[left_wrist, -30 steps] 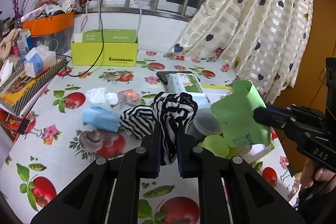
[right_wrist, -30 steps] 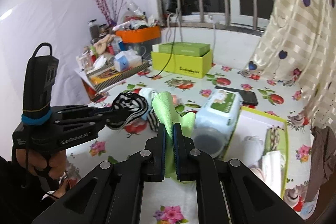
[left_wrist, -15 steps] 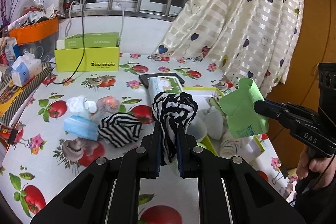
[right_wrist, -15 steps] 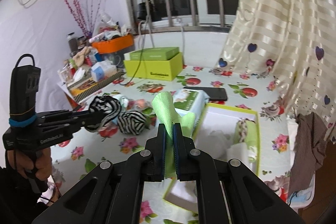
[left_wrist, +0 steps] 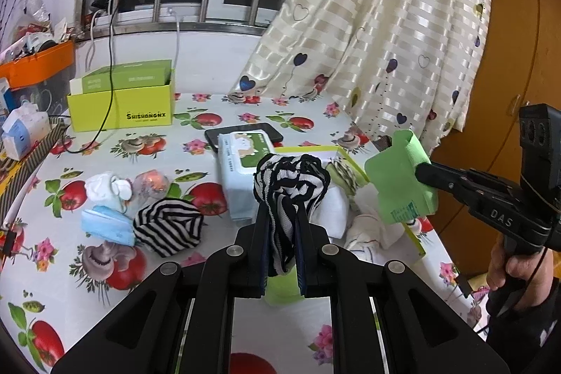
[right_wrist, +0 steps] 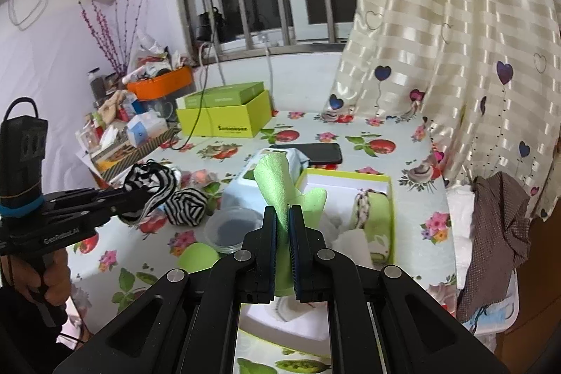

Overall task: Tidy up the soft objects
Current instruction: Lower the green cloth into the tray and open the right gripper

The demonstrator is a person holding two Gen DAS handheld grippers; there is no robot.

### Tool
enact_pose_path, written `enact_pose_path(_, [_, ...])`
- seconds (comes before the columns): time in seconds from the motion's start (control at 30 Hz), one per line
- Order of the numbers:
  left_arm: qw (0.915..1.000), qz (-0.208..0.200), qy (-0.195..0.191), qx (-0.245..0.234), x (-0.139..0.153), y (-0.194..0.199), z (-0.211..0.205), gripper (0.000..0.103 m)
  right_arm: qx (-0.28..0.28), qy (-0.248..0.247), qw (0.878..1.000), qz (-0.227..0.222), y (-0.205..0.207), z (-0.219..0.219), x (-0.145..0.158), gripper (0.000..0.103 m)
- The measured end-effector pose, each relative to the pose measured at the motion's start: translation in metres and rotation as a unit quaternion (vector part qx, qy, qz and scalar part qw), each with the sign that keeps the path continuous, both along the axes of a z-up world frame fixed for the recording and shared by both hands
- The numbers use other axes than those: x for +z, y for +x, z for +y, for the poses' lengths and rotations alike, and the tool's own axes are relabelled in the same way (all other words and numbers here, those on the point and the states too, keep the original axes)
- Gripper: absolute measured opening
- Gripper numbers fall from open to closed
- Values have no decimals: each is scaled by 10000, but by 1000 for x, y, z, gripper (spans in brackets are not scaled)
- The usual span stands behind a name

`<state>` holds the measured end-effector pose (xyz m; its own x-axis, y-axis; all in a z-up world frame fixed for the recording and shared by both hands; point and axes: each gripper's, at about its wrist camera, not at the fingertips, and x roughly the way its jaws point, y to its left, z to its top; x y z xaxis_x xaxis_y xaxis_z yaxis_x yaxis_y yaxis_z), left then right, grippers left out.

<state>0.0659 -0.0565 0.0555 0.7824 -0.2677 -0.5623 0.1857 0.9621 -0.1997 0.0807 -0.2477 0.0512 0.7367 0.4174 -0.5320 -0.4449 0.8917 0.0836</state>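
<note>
My left gripper (left_wrist: 281, 216) is shut on a black-and-white striped cloth (left_wrist: 289, 184), held above the table; the same cloth (right_wrist: 150, 183) shows at the left of the right wrist view. My right gripper (right_wrist: 283, 216) is shut on a green cloth (right_wrist: 277, 184), which appears at the right of the left wrist view as the green cloth (left_wrist: 399, 177). Under both lies an open yellow-green box (right_wrist: 350, 176) with several soft items inside. A second striped cloth (left_wrist: 168, 226) and a blue face mask (left_wrist: 105, 225) lie on the table.
A wet-wipes pack (left_wrist: 242, 170) and a black phone (right_wrist: 315, 152) lie behind the box. A clear round tub (right_wrist: 228, 230) and a green ball (right_wrist: 198, 256) sit near it. A lime shoe box (left_wrist: 121, 104) stands at the back. A curtain (left_wrist: 385, 41) hangs right.
Both grippers carried their cloths to the right across the table, from over the tub and wipes to over the open yellow-green box. Their grips stayed the same.
</note>
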Motion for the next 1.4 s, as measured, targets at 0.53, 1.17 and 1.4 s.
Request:
enact_pose_path(0.53, [9998, 137, 55, -161, -7, 22, -25, 13, -104, -77, 9997, 221, 65, -16, -18, 7])
enact_pose_path(1.17, [9987, 327, 157, -355, -16, 42, -52, 13, -64, 609, 9900, 1273, 129, -28, -72, 36])
enact_pose_path(1.4, [9977, 424, 178, -502, -20, 47, -66, 13, -289, 805, 9908, 1046, 100, -44, -56, 39])
